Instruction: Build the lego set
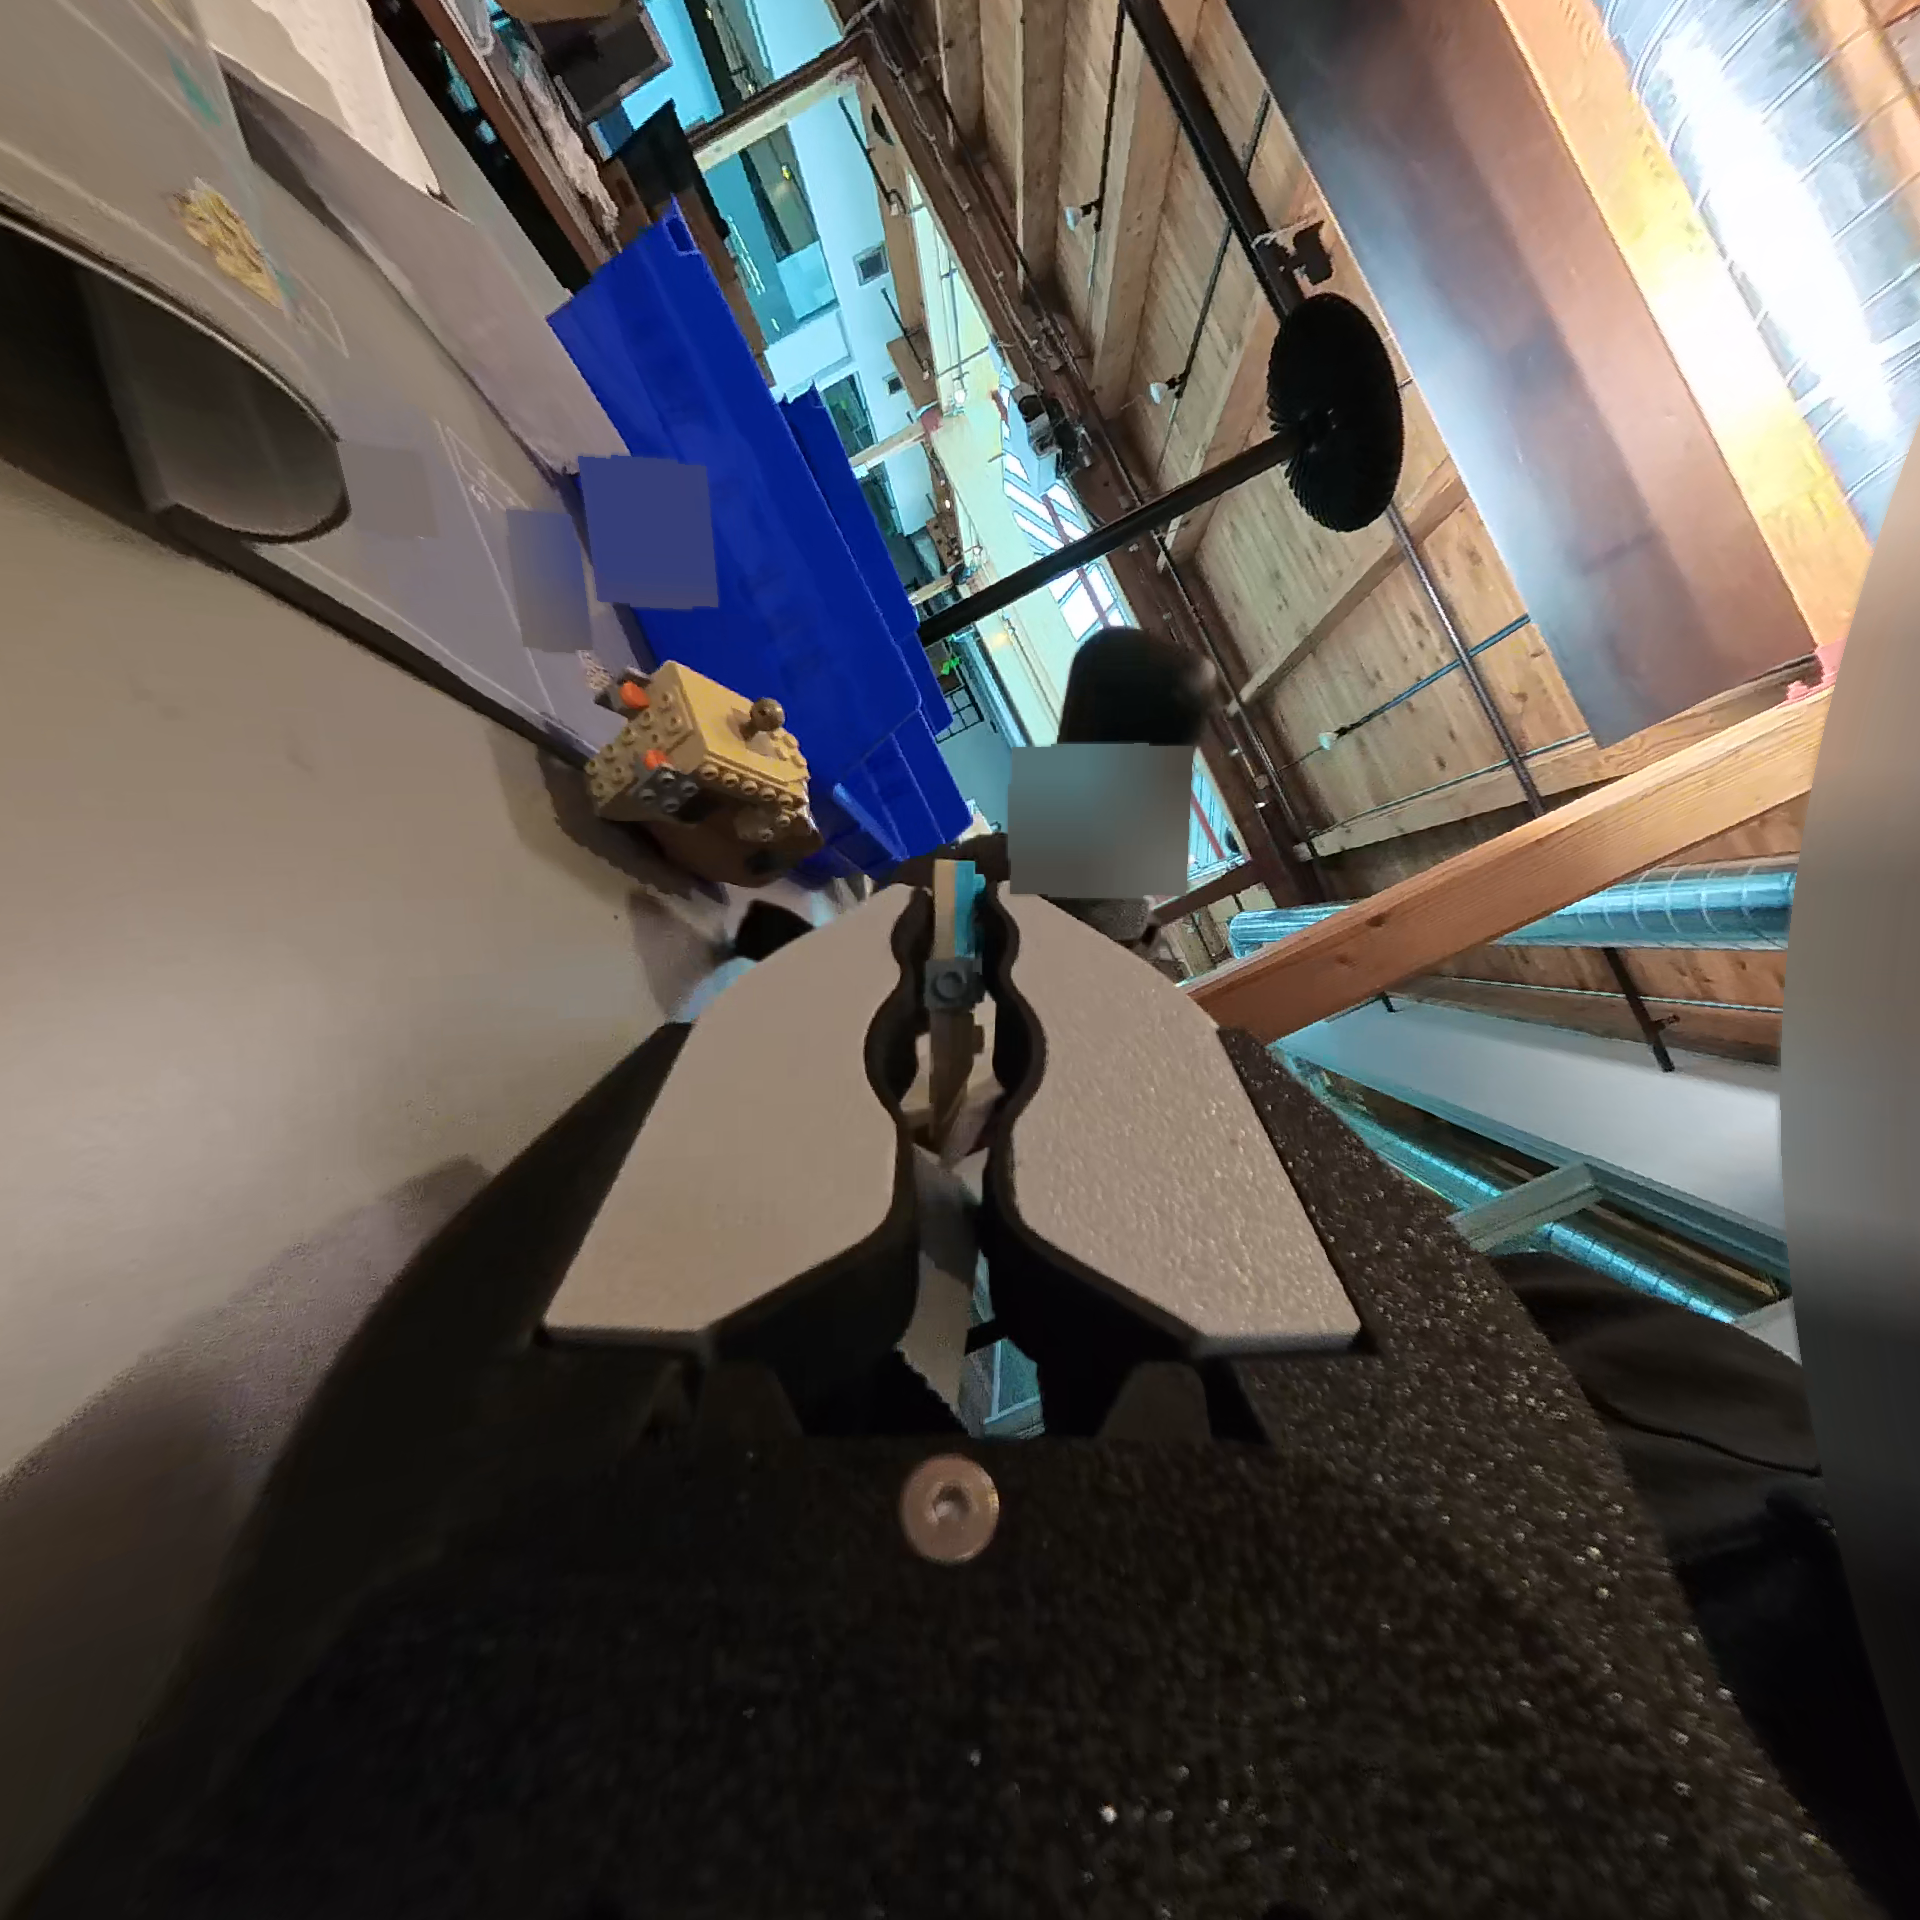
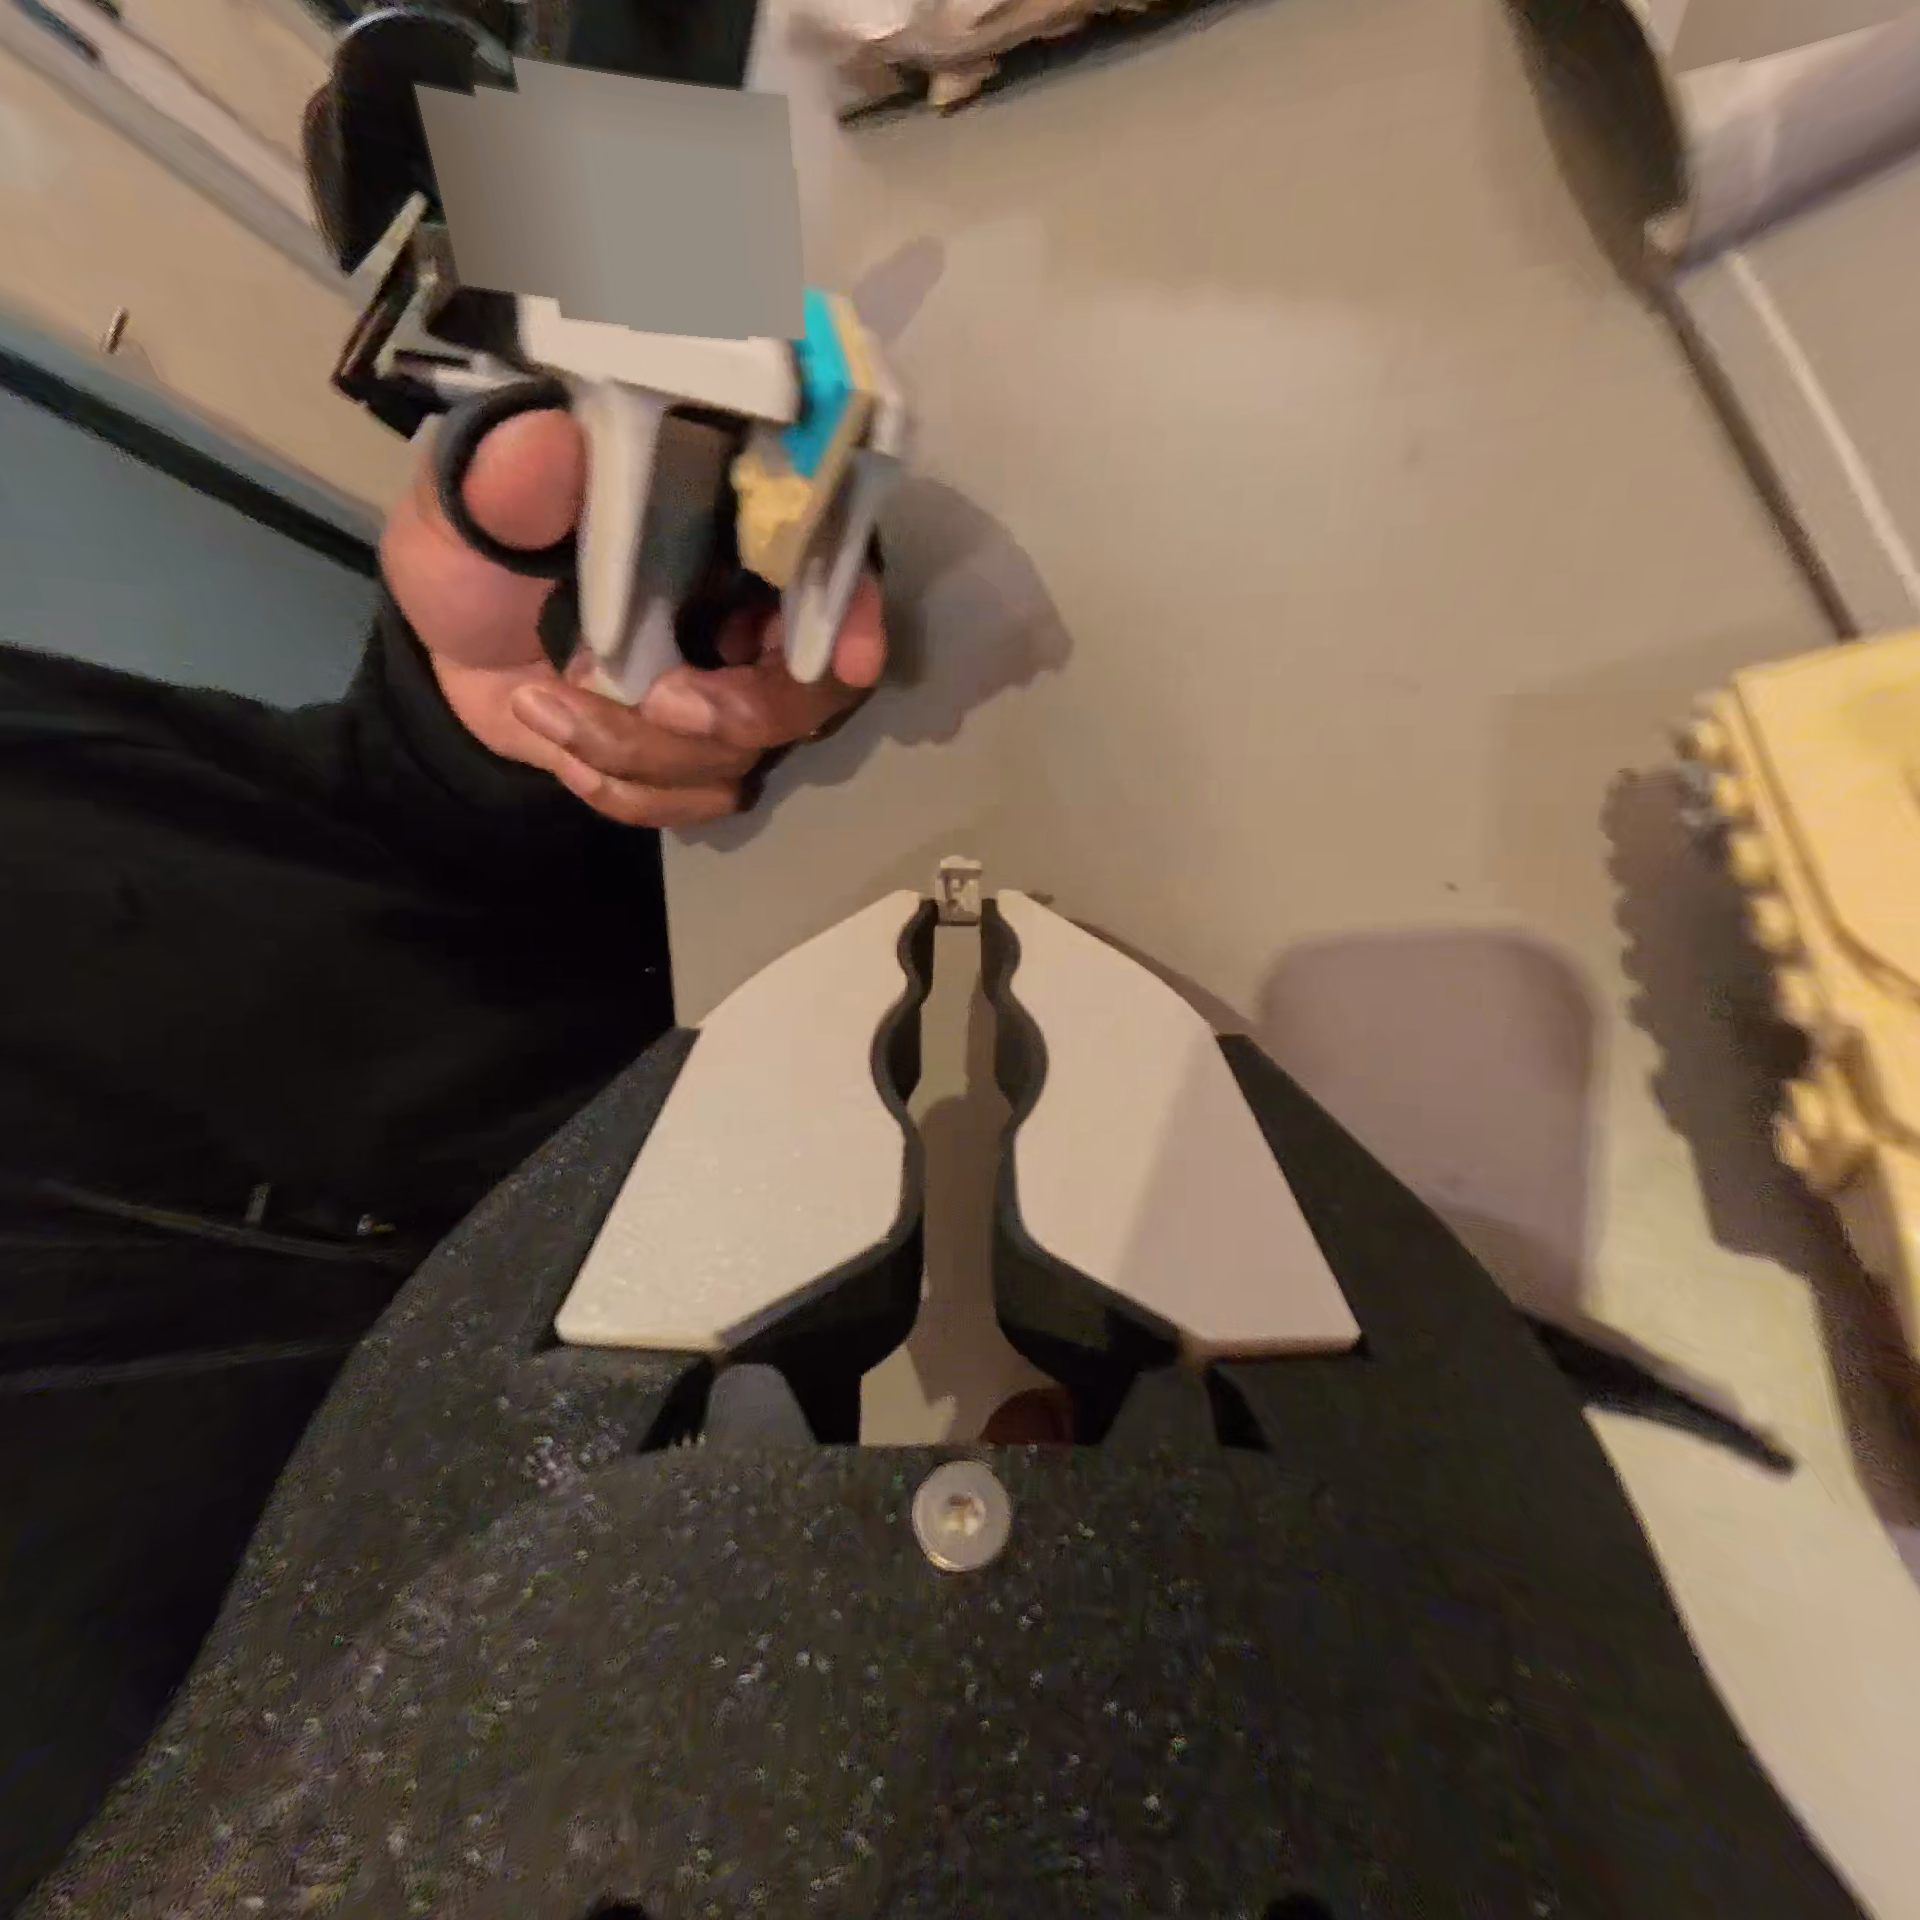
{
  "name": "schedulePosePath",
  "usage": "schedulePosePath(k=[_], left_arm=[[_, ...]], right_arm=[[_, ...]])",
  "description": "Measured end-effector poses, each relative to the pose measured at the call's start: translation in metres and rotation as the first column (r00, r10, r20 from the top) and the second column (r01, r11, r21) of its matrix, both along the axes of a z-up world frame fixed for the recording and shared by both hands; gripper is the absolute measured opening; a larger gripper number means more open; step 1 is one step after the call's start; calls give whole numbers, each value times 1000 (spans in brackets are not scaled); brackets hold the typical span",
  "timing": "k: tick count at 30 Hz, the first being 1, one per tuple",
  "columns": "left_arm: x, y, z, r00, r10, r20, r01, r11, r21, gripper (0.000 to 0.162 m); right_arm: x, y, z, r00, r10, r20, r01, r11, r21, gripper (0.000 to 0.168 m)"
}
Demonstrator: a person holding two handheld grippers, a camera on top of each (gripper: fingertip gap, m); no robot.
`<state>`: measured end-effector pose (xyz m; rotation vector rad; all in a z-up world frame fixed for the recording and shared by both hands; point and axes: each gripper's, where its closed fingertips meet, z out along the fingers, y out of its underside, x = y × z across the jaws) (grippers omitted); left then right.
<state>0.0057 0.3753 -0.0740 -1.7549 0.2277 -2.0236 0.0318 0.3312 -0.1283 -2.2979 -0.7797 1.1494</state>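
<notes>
My left gripper (image 1: 951, 909) is shut on a small lego sub-assembly (image 1: 948, 935) of tan, teal and grey pieces, held in the air and tilted toward the ceiling. A tan lego build (image 1: 698, 769) with orange studs sits on the table to its left. My right gripper (image 2: 958, 912) is shut on a tiny grey lego piece (image 2: 958, 888) just above the table. In the right wrist view a hand holds the left gripper (image 2: 727, 520) up and to the left, with the teal and tan sub-assembly (image 2: 821, 447) in it. The tan build (image 2: 1818, 935) lies at the right edge.
Blue plastic bins (image 1: 769, 582) stand behind the tan build. A rolled sheet (image 2: 1766, 135) lies at the table's far right. A person's black sleeve (image 2: 260, 935) fills the left side. The grey table (image 2: 1299, 520) lies between the grippers and the build. The left gripper's tips are roughly 8 cm from the right gripper's.
</notes>
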Motion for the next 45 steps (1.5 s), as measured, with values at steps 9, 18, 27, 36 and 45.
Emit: schedulePosePath(k=[9,18,27,36,45], left_arm=[[-1,0,0,1000,4,6,-4,1000,0,8],[-1,-1,1,1000,-2,6,2,1000,6,8],[0,-2,1,1000,-5,8,5,1000,15,8],[1,-3,0,1000,-9,-2,9,1000,18,8],[4,-4,-1,1000,-20,-20,20,1000,22,8]], right_arm=[[28,6,-12,994,-80,73,72,992,103,30],[67,-6,-2,936,-46,349,-125,883,453,27],[109,-17,2,896,-8,444,-243,827,506,24],[112,-14,-18,804,70,590,-418,773,478,16],[111,-9,-18,533,352,769,-811,472,346,18]])
